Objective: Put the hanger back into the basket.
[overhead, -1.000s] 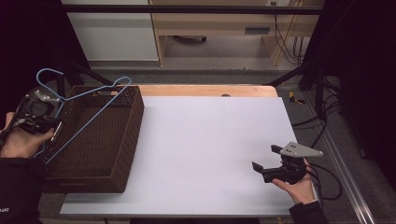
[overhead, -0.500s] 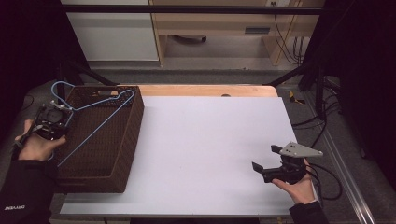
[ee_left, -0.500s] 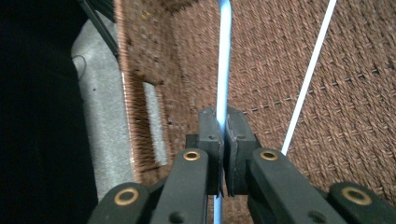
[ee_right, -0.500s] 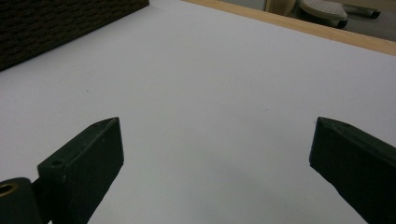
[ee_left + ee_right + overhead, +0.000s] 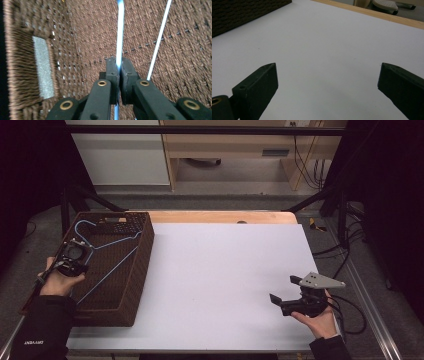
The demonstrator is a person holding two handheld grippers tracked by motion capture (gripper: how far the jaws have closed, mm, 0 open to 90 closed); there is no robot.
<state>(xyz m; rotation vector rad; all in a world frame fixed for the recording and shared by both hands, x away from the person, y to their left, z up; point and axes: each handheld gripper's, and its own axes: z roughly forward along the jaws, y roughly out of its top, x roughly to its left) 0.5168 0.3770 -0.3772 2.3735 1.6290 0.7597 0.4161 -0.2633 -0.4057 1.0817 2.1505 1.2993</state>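
1. Brown woven basket (image 5: 132, 285) at the table's left end, rectangular, open-topped, with a slot handle cut in its wall (image 5: 43, 67).
2. Blue wire hanger (image 5: 107, 242) lying inside the basket, hook toward the far wall, thin rods crossing the weave.
3. Left gripper (image 5: 119, 68) over the basket's left rim, jaws pinched tight on one hanger rod; second rod passing just beside the right jaw.
4. Right gripper (image 5: 280, 301) low over the white tabletop (image 5: 225, 270) near the right front corner, jaws spread wide, holding nothing; grey three-cornered plate on top, cable trailing off right.
5. Bare wooden strip (image 5: 220, 216) along the table's far edge; cabinet and loose cables on the floor beyond.
6. Small white lettering on the left sleeve (image 5: 35, 342), too small to read.
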